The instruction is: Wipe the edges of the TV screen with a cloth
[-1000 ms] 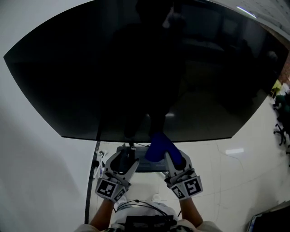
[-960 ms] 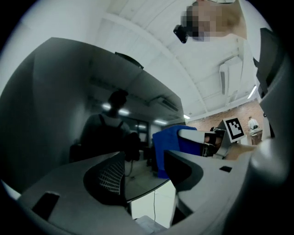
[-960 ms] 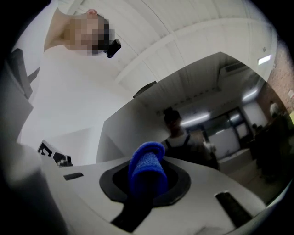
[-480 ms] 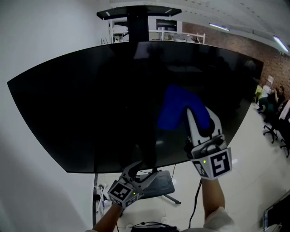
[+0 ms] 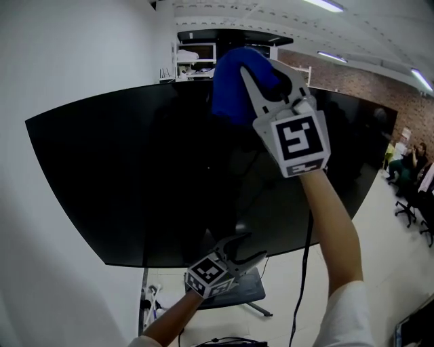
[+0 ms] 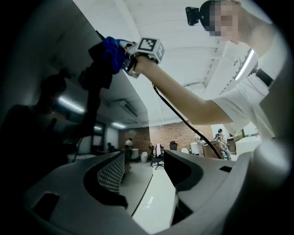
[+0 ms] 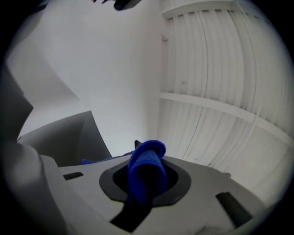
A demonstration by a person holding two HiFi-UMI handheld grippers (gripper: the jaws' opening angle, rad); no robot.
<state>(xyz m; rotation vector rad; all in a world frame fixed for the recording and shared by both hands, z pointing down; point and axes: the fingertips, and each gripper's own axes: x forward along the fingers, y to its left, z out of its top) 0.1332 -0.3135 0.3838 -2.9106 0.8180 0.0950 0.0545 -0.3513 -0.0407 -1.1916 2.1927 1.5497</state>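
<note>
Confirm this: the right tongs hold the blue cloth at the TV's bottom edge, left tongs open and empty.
Wrong edge. The head view shows the blue cloth at the TV's top edge. The right tongs do hold it; the left tongs are open and empty.

Brick wall (image 5: 413, 101), ceiling lights (image 5: 324, 5), office chairs (image 5: 407, 198) at right.
</note>
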